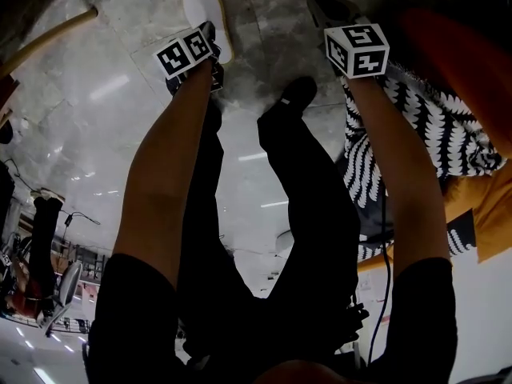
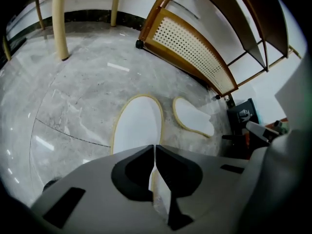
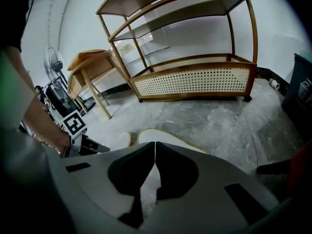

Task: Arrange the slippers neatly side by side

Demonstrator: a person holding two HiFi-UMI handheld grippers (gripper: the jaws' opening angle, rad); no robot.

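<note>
Two slippers on the floor (image 2: pixel 73 96), left slipper (image 2: pixel 137 123) just beside right slipper (image 2: pixel 193 117), not touching, shelf rack (image 2: pixel 190 48) behind both, table leg (image 2: pixel 60 23) far left

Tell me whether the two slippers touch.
Apart. The left gripper view shows a strip of floor between the near slipper and the far slipper.

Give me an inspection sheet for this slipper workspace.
Surface: glossy grey marble floor.
Job's things: first slipper and second slipper, white, lying apart at an angle.
Clutter: nothing seen.
Grippers: left gripper shut on first slipper's end; right gripper jaws together, nothing clearly held.
Cables: black cable beside the right arm.
Surroundings: wooden rack, table, fan, patterned fabric.
</note>
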